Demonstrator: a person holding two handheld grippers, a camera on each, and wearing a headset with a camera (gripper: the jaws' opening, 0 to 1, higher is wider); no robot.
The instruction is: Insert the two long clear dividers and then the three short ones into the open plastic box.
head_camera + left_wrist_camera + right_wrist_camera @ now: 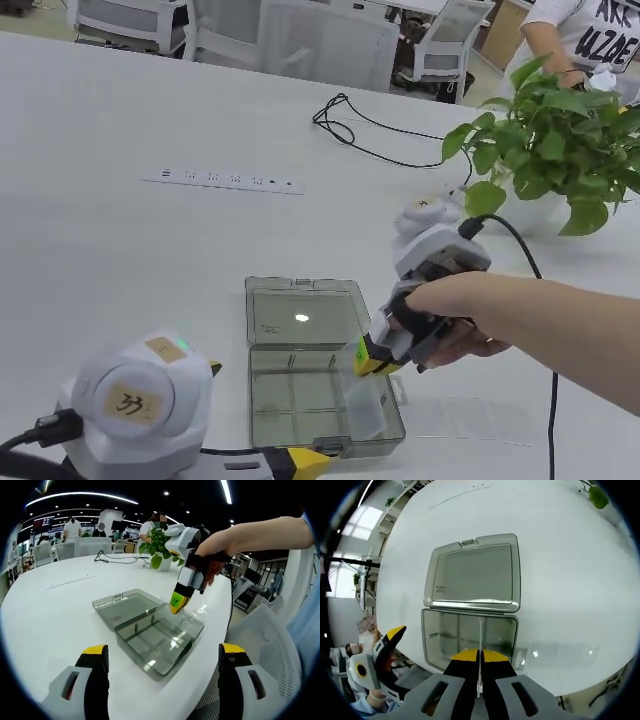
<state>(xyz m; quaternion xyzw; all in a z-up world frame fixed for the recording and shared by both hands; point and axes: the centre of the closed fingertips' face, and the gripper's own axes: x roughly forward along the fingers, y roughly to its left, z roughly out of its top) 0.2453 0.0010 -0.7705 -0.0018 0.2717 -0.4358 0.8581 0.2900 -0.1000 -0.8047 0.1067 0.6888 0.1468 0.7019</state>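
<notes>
The open smoky plastic box lies flat, its lid [300, 315] away from me and its base [270, 405] towards me. Thin clear lines cross the inside of the base [445, 630]. My right gripper [372, 362] hovers over the base's right part, shut on a clear divider [366, 408] that hangs down into the box. The right gripper view shows this divider [480, 630] edge-on between the closed yellow tips of the right gripper [480, 655]. My left gripper [163, 652] is open and holds nothing, just short of the box [160, 640]. More clear dividers [470, 415] lie flat on the table right of the box.
A white power strip [222, 181] lies beyond the box on the white table [100, 220]. A potted plant [550, 150] and a looped black cable [380, 130] are at the back right. A person [580, 35] stands behind the plant. The table edge is close behind the box.
</notes>
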